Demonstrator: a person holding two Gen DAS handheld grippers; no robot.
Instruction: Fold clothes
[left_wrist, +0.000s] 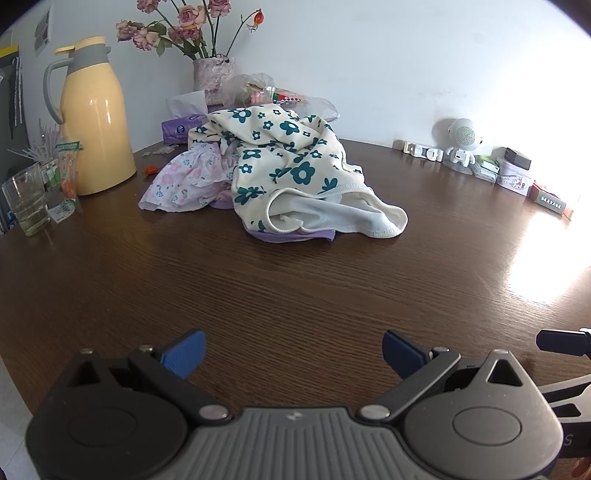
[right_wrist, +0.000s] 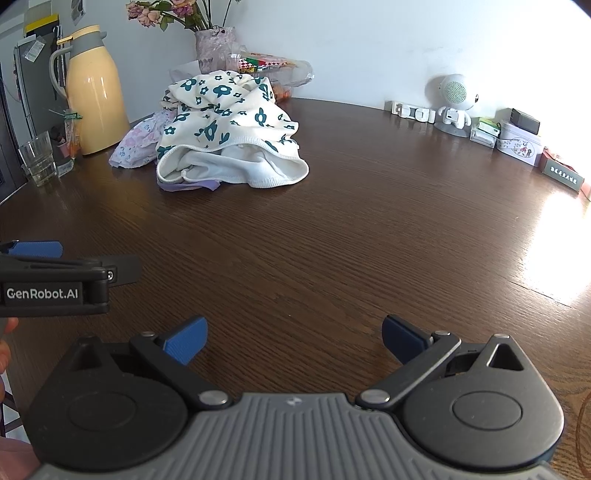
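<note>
Clothes (left_wrist: 295, 166): one heap on the far left part of the dark wood table (left_wrist: 295, 288), well apart from both my grippers. Top item is a cream garment with teal flowers, its white ribbed hem facing me; a pale pink floral piece (left_wrist: 184, 181) lies on its left and a purple piece (left_wrist: 291, 236) shows under the hem.

Left wrist view only: a purple tissue box (left_wrist: 181, 129) behind the heap and a red bud on the flower stems (left_wrist: 258, 16).

Right wrist view only: my left gripper seen side-on at the left edge, its black body reading "GenRobot.AI" (right_wrist: 42, 293), with fingertips of the hand holding it below.

Both views: yellow jug (left_wrist: 96, 122), drinking glass (left_wrist: 26, 203), vase of dried roses (left_wrist: 214, 74), small white robot figure (left_wrist: 461, 144), boxes along the wall; their print is too small to read.

Left gripper (left_wrist: 293, 352): low over bare table, level, blue pads spread wide, nothing between them.

Right gripper (right_wrist: 293, 339): beside it, same pose, pads spread wide, grasping nothing.
</note>
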